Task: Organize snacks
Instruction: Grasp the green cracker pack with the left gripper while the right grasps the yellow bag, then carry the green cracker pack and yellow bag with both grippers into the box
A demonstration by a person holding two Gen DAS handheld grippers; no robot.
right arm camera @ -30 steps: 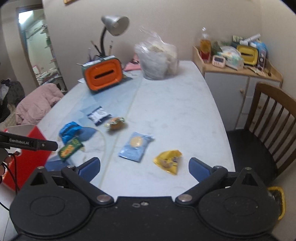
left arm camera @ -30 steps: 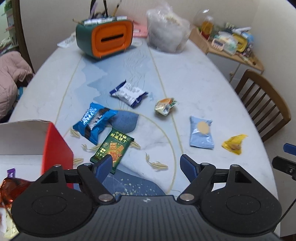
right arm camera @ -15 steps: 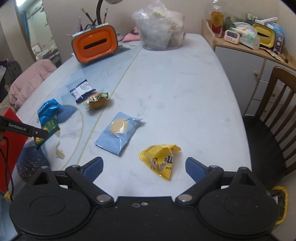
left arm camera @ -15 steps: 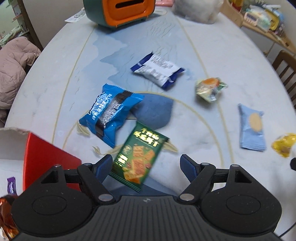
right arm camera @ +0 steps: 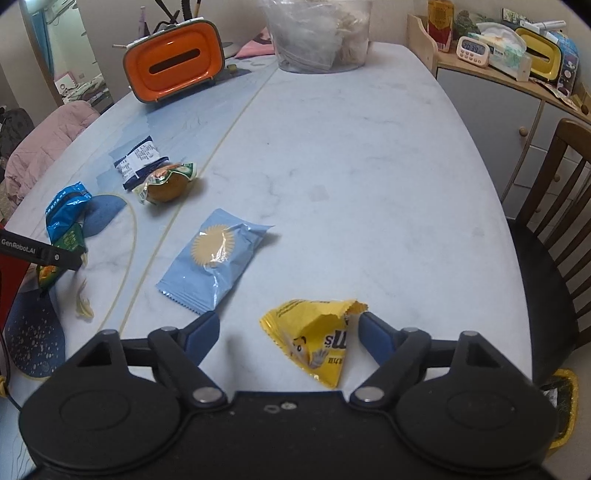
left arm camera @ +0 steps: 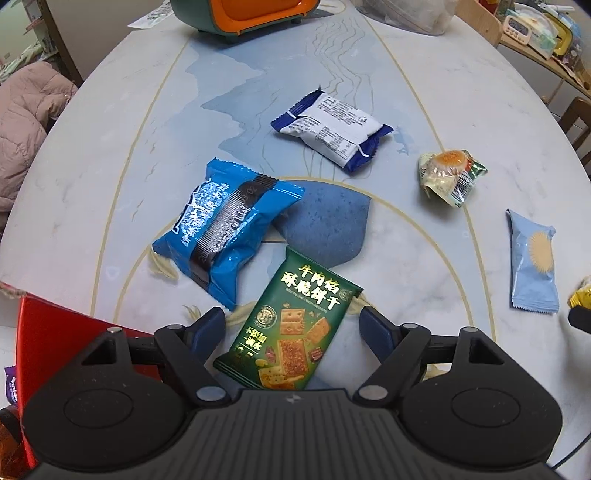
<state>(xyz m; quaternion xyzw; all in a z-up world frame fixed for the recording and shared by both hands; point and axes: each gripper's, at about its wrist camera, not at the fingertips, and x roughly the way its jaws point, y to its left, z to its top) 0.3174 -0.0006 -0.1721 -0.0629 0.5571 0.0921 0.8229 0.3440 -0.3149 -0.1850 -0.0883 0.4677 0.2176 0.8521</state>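
Observation:
In the left wrist view my left gripper (left arm camera: 291, 325) is open and points steeply down, with a green cracker packet (left arm camera: 291, 332) lying flat between its fingers, clear of both pads. A blue packet (left arm camera: 229, 225) lies just beyond it to the left. In the right wrist view my right gripper (right arm camera: 288, 332) straddles a crumpled yellow candy packet (right arm camera: 317, 339). Its jaws are closing. The right fingertip (right arm camera: 369, 328) is at the packet's torn corner, and the left fingertip (right arm camera: 203, 330) stands well apart from it.
A white-and-navy packet (left arm camera: 332, 129), a round cake in a clear wrapper (left arm camera: 450, 173) and a pale blue packet (right arm camera: 214, 258) lie on the marble table (right arm camera: 369, 147). A red box (left arm camera: 48, 332) stands at left, an orange tissue holder (right arm camera: 173, 59) and a plastic bag (right arm camera: 317, 33) at the back, a wooden chair (right arm camera: 554, 206) at right.
Both grippers have sunk toward the table and tilted down. The green packet now lies between the left fingers, the yellow packet between the right ones, whose jaws have narrowed.

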